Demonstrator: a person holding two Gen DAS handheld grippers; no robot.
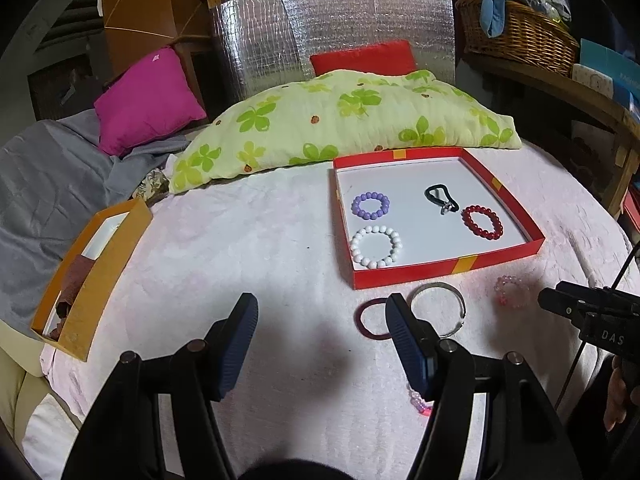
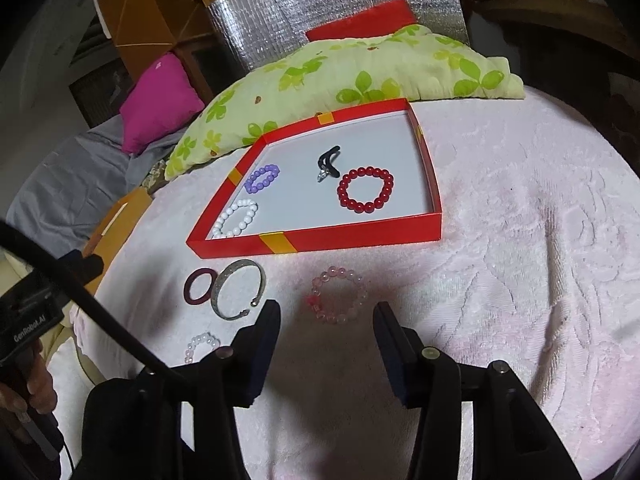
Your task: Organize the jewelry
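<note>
right wrist view: the jewelry sits in two groups on a pale pink blanket (image 2: 500,240). inside a shallow red box (image 2: 360,236) with a white floor lie a red bead bracelet (image 2: 365,189), a purple bead bracelet (image 2: 262,179), a white bead bracelet (image 2: 236,219) and a black loop with a small metal piece (image 2: 329,163), all apart from one another. in front of the box, on the blanket, lie a pink bead bracelet (image 2: 339,294), a silver open bangle (image 2: 239,289) overlapping a dark maroon ring (image 2: 198,286), and a small pale bead bracelet (image 2: 201,345) nearer the camera. the right gripper (image 2: 326,320) hangs just short of the pink bead bracelet with its fingers spread and nothing between them.

left wrist view: the left gripper (image 1: 320,320) also has its fingers spread with nothing between them, over bare blanket; its right finger (image 1: 404,332) covers part of the maroon ring and the bangle. at the far left stands an orange box (image 1: 100,276). behind the red box lies a green clover-print pillow (image 1: 340,120), with a magenta cushion (image 1: 148,100) to its left and a wicker basket (image 1: 520,36) on a shelf to the right.
</note>
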